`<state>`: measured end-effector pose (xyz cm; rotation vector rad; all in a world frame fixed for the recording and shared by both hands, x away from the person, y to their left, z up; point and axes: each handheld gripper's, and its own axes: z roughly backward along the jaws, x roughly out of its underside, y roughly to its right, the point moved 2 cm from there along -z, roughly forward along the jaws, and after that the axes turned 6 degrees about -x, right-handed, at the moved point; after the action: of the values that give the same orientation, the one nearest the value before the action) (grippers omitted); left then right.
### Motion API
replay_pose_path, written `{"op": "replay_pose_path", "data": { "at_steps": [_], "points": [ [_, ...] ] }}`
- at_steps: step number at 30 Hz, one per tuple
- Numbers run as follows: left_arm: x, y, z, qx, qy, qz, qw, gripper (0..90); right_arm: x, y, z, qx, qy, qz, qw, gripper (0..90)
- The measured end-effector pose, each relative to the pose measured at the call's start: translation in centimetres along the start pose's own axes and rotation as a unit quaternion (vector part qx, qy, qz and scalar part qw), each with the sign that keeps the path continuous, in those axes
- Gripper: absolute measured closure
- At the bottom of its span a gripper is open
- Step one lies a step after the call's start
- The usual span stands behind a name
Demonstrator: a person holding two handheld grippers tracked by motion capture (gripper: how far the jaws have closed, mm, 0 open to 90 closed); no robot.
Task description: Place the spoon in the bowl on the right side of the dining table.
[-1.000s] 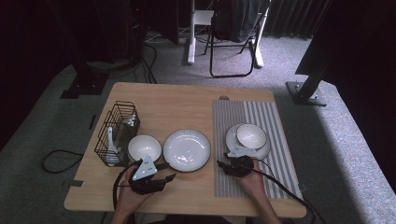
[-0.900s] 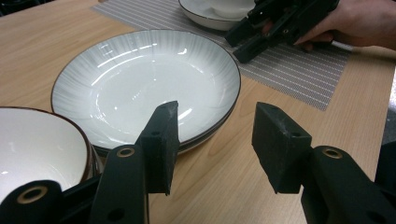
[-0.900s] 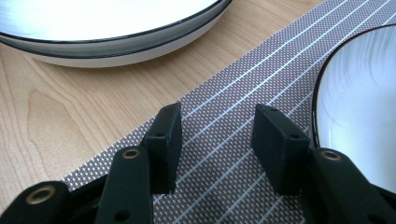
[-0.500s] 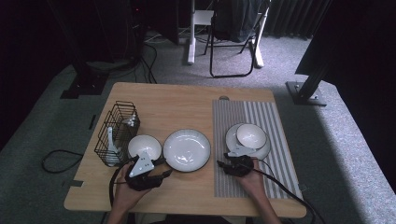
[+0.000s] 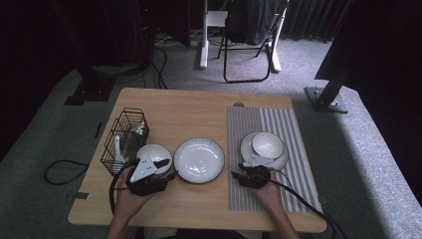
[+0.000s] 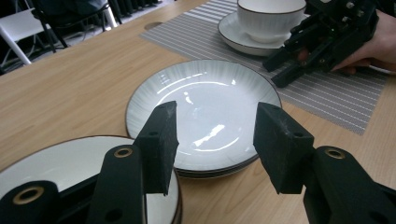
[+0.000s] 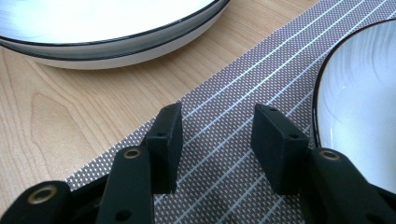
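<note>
Left gripper (image 6: pixel 212 140) jaws apart, just opened wider, empty above big plate (image 6: pixel 205 112); right gripper (image 7: pixel 215 140) apart, empty, low over striped mat (image 7: pixel 243 130).

Black wire basket (image 5: pixel 126 138) stands at the table's (image 5: pixel 199 107) left edge, just beside the small plate; folding chair (image 5: pixel 249 37) on grey carpet beyond; black cable (image 5: pixel 59 172) loops on the floor at left.

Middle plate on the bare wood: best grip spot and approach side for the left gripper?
Take the plate by its near rim, coming in low from the person's side with the left gripper, one finger over the lip and one under. It lies flat and is too wide to span, and its raised edge overhangs the table, leaving a gap. The fingers are already open.
</note>
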<state>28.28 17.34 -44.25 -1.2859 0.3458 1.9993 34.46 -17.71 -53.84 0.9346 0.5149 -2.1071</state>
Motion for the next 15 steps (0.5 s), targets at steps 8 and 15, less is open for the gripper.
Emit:
{"op": "replay_pose_path", "data": {
  "at_steps": [8, 15],
  "points": [
    [-0.6, -0.7, 0.3, -0.006, 0.001, -0.001, 1.0000, 50.7, 0.0, 0.0, 0.0, 0.000, 0.000, -0.001, 1.0000, 52.9],
    [-1.1, -1.4, 0.5, -0.013, 0.002, 0.004, 0.9999, 50.7, 0.0, 0.0, 0.0, 0.000, 0.000, -0.001, 1.0000, 52.8]
  ]
}}
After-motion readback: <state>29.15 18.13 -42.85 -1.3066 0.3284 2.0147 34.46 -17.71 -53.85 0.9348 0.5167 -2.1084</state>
